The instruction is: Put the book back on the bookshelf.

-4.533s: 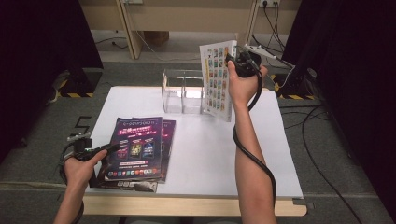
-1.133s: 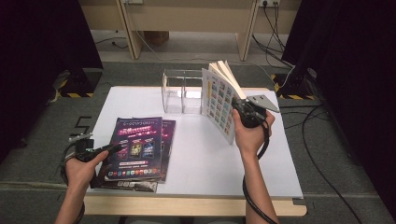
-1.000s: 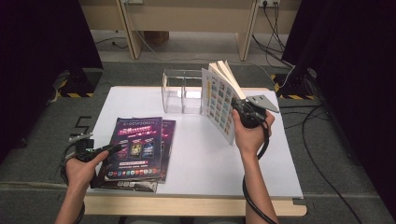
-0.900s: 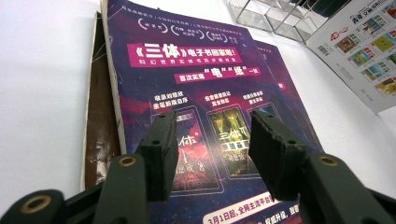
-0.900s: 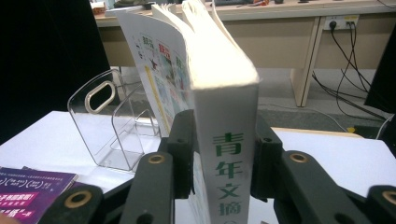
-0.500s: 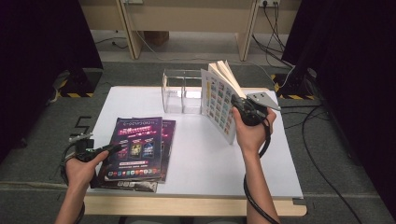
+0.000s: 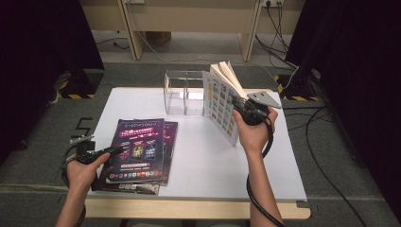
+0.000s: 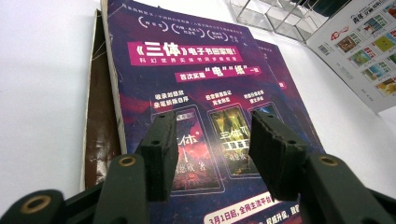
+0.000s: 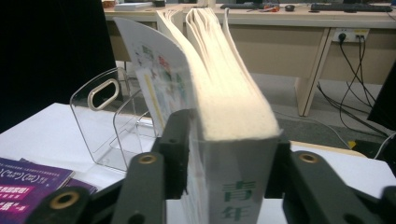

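Observation:
My right gripper [image 7: 242, 107] [image 9: 229, 154] is shut on the spine end of a thick white book [image 7: 221, 100] [image 9: 219, 102], holding it upright above the table's right half, its pages fanning open at the top. The clear acrylic file holder [image 7: 183, 92] [image 9: 109, 126] stands just left of and behind the book. A stack of purple magazines [image 7: 139, 151] [image 8: 196, 107] lies flat at the table's front left. My left gripper [image 7: 112, 150] [image 8: 217, 154] rests open at the stack's left edge, its jaws spread over the top cover with nothing between them.
The white table [image 7: 198, 156] has bare surface in its middle and front right. A brown cover [image 8: 98, 126] sticks out under the purple stack. Cables [image 7: 326, 127] and wooden desk legs [image 7: 248, 28] lie on the grey floor beyond the table.
4.5 s ago the right gripper held the book higher, beside the holder; it has since come lower and nearer. Over the last second almost nothing moves. The left gripper stays put.

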`<state>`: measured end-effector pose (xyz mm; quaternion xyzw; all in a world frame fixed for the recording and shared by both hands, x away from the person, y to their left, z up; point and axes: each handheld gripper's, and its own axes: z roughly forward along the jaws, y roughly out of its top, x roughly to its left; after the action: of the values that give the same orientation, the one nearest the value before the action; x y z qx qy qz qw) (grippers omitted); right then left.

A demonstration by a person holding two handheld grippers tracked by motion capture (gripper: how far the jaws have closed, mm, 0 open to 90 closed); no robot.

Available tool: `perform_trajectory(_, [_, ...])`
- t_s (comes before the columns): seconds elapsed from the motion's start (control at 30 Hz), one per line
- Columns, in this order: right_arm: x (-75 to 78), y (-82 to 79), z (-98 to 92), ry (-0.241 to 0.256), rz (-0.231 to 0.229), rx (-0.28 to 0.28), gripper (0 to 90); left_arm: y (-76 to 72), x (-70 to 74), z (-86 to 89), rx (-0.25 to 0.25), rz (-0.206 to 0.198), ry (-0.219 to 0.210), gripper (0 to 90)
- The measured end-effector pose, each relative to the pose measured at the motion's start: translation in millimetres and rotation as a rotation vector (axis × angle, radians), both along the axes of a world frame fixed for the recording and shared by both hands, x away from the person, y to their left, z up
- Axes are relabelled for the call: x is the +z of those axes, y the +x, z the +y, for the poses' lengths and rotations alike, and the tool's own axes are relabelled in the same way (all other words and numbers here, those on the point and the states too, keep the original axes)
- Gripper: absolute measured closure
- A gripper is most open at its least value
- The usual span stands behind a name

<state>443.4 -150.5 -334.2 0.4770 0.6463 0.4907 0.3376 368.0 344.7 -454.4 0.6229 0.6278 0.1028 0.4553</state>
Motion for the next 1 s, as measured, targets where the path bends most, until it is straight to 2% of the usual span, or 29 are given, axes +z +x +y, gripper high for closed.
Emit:
perform_trajectory(0.1, [2.3,1.2,-0.5,0.001,0.012,0.005,70.1,0.1,-0.2,-0.4,-0.001,0.000,0.000,51.3])
perform_trajectory(0.2, [3.0,2.1,-1.1,0.009,0.020,0.002,71.5,0.3,-0.3,-0.8,-0.003,0.000,-0.001,51.3])
perform_trajectory(0.33, [3.1,2.8,-2.0,0.010,0.018,-0.008,70.3,0.7,-1.1,-1.1,-0.002,0.000,0.000,51.3])
perform_trajectory(0.4, [3.1,3.8,-1.6,0.026,0.019,-0.007,68.9,0.6,-1.0,-1.2,-0.004,0.002,0.001,51.3])
perform_trajectory(0.53, [4.5,6.3,0.6,0.011,0.018,-0.012,70.1,0.1,-0.4,-0.1,0.001,0.000,0.000,51.3])
perform_trajectory(0.67, [5.6,7.6,0.2,0.013,0.031,-0.010,72.8,0.2,-0.8,0.1,0.002,-0.001,-0.002,51.3])
perform_trajectory(0.8, [5.5,7.1,0.2,0.011,0.025,-0.006,73.6,0.3,-0.6,-0.6,-0.002,0.000,-0.002,51.2])
perform_trajectory(0.87, [6.1,7.0,0.3,0.022,0.029,-0.001,73.9,0.3,-0.4,0.0,0.000,0.001,-0.002,51.3])
perform_trajectory(0.9, [7.3,8.1,0.3,0.053,0.029,0.006,74.0,0.4,-0.6,0.3,0.002,-0.001,-0.003,51.3])
perform_trajectory(1.0, [9.3,8.6,4.3,0.064,0.027,0.004,74.1,0.5,-0.9,1.7,0.008,-0.001,-0.005,51.3])
